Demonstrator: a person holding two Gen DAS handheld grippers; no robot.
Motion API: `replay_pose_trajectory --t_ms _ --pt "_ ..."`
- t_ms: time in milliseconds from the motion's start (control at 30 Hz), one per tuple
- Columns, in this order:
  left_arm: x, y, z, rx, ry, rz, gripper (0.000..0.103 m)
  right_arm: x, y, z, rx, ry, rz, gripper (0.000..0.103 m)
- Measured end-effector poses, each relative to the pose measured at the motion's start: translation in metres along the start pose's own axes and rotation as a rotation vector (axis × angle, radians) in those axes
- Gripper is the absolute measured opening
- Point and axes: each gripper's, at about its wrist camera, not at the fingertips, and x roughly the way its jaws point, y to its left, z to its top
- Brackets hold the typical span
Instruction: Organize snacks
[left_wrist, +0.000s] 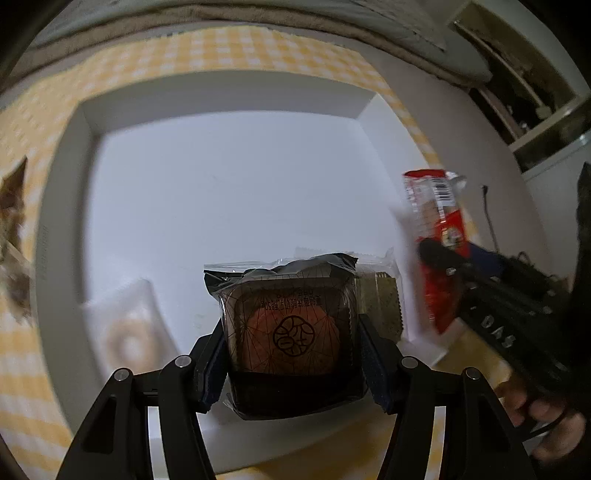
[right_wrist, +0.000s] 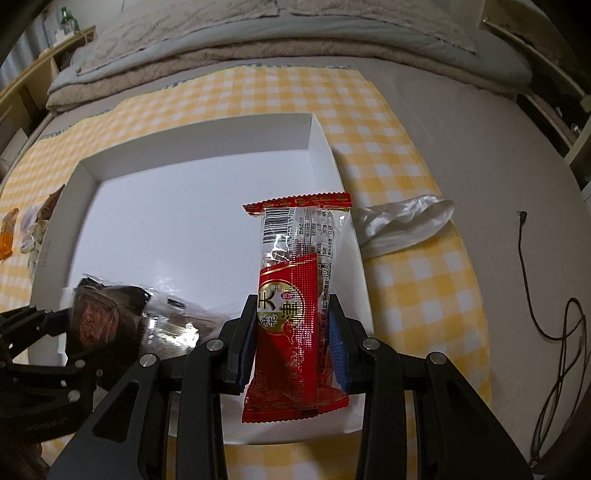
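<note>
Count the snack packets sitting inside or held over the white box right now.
4, maybe more hidden. The dark pastry packet is in the left gripper, the red packet in the right gripper; a gold packet and a blurred white packet lie in the white box.

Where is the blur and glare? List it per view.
Left wrist view: red snack packet and the right hand-held gripper smear with motion; the white box rim bows from fisheye. Right wrist view: dark pastry packet blurs; glare streaks the red packet's clear top.

1 white box (right_wrist: 332, 155), 1 red pkt (right_wrist: 295, 295), 1 dark pastry pkt (left_wrist: 291, 332), 2 tools, 1 yellow check cloth (right_wrist: 424, 277)
</note>
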Motion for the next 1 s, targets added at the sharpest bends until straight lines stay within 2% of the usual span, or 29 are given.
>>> replay_pose_trajectory --t_ms 67,167,367,567,767,867,1000 --pt "0.005 0.000 0.003 0.001 0.007 -0.015 0.061 0.002 0.000 -0.001 -0.006 0.008 0.004 0.035" --pt "0.014 -0.001 0.007 0.006 0.004 0.001 0.061 0.005 -0.001 -0.002 -0.016 0.021 0.007 0.035" --pt "0.026 0.011 0.015 -0.050 -0.005 0.072 0.061 0.008 -0.002 -0.003 -0.017 0.034 0.004 0.035" --pt "0.036 0.012 0.017 -0.093 0.001 0.030 0.062 0.007 -0.008 0.001 0.021 0.024 0.013 0.036" --pt "0.033 0.012 0.012 -0.080 0.017 0.012 0.066 0.012 -0.011 0.003 0.062 0.060 0.038 0.049" --pt "0.030 0.014 0.012 -0.078 0.026 0.004 0.064 0.010 -0.010 0.003 0.061 0.058 0.038 0.049" --pt "0.020 0.013 0.006 -0.035 0.029 0.032 0.063 0.007 -0.011 0.000 0.071 0.059 0.043 0.049"
